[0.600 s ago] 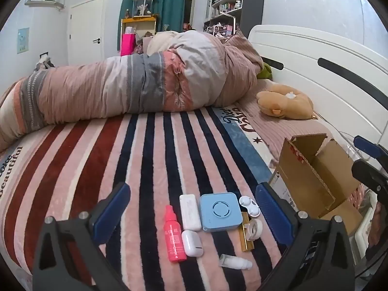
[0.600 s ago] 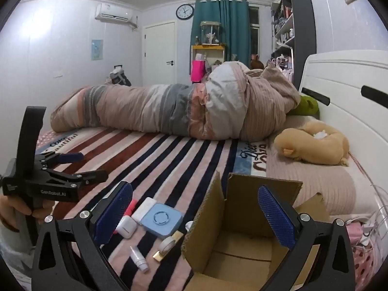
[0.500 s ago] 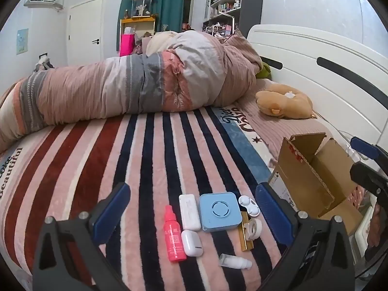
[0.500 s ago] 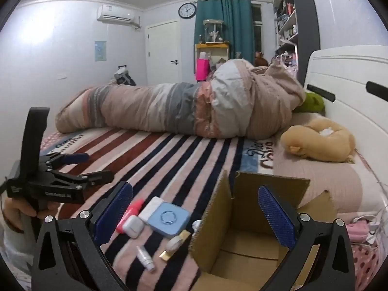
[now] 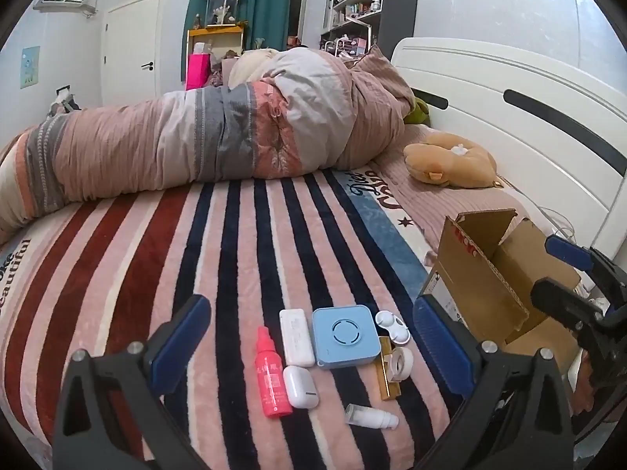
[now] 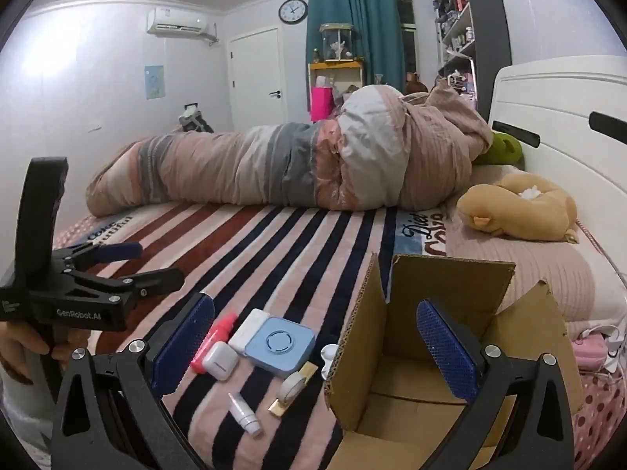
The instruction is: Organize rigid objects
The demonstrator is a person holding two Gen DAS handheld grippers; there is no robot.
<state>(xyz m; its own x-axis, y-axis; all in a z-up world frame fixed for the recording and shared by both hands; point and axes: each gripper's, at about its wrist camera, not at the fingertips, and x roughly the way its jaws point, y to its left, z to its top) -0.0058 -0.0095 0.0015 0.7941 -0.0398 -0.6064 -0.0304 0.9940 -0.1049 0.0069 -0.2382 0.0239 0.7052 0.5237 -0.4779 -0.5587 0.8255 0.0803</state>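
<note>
The bed [image 5: 243, 243], under a striped plush blanket, carries everything; a rolled quilt [image 5: 219, 133] lies well beyond the cardboard box [image 6: 427, 356], which serves here as the landmark. The box stands open, flaps up, and no item shows inside it from the right wrist view.

Just left of the box sits the cluster of rigid objects. The blue square case [image 5: 345, 336] is the biggest and lies near the box wall. The white rectangular case [image 5: 296, 337] touches the blue case's far side from the box, and the pink spray bottle [image 5: 270, 376] lies farther from the box again. The white earbud case [image 5: 301, 386] rests beside the bottle. Nearest the box are the contact lens case [image 5: 393, 328], the tape roll [image 5: 399, 361] and the gold bar [image 5: 386, 370] partly under that roll. The small white tube [image 5: 370, 417] lies apart, on the near side.

The left tongs [image 5: 309, 337] hang spread wide above the cluster, gripping nothing. The right tongs [image 6: 313, 344] are likewise spread and empty, straddling the box's left wall.

Likely risks: the soft blanket may let small pieces tip or sink during a pinch; packed neighbours could get nudged or grabbed together; a raised flap could catch an incoming item; the box, being light, may shift if bumped.
</note>
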